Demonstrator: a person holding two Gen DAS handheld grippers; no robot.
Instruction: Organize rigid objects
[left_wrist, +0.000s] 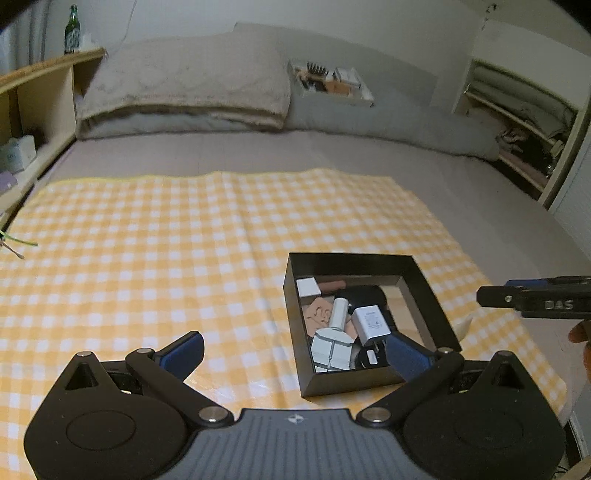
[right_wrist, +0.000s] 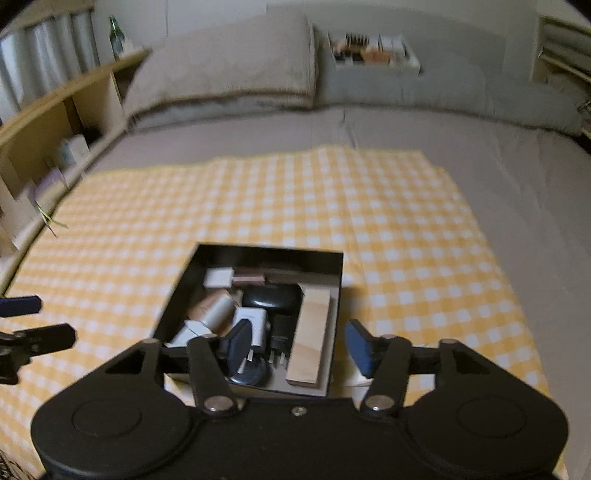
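Note:
A black open box (left_wrist: 424, 288) (right_wrist: 266, 251) sits on the yellow checked cloth (left_wrist: 166, 240). It holds a white charger (left_wrist: 371, 323) (right_wrist: 251, 325), a white adapter (left_wrist: 330, 347), a black case (right_wrist: 273, 297), a white cube (left_wrist: 307, 287), a tan card (left_wrist: 319, 314) and a wooden block (right_wrist: 308, 343) along its right wall. My left gripper (left_wrist: 293, 354) hangs above the box's near left corner, jaws wide open and empty. My right gripper (right_wrist: 300, 343) hovers over the box's near right side, open, with the block lying free below it.
A grey pillow (left_wrist: 184, 81) and a white tray (left_wrist: 328, 79) of small items lie at the head of the bed. A wooden shelf (left_wrist: 44, 70) with a green bottle (left_wrist: 72, 29) runs along the left. Open shelving (left_wrist: 517, 122) stands at the right.

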